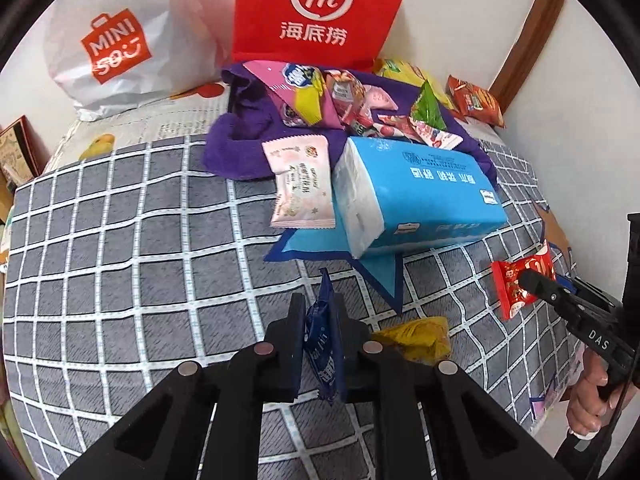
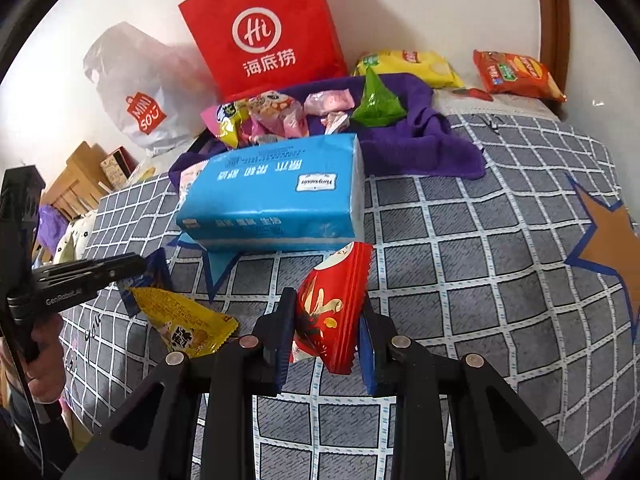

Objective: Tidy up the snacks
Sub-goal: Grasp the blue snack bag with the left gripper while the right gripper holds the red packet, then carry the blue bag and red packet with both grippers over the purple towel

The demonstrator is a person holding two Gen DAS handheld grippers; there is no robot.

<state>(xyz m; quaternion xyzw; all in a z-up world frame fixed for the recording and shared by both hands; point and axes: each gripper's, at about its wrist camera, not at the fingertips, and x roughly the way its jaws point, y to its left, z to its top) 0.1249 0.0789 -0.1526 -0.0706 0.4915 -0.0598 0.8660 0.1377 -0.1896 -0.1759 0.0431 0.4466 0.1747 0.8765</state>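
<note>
1. Left gripper point(image 1: 318, 344) is clamped on a dark blue snack packet point(image 1: 322, 354), pinched edge-on so it hangs clear of the bed point(image 1: 120, 264).
2. Right gripper point(image 2: 326, 332) grips a red snack packet point(image 2: 334, 304) likewise.
3. A yellow packet point(image 2: 182, 320) lies loose between them.
4. Most snacks sit heaped on the purple cloth point(image 2: 424, 140) behind the blue tissue pack point(image 2: 276, 196), likely the gathering spot.

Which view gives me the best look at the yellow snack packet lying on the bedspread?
The right wrist view: the yellow snack packet lies face-up left of the right gripper, its print visible. In the left wrist view the packet is foreshortened and partly hidden behind the left gripper.
</note>
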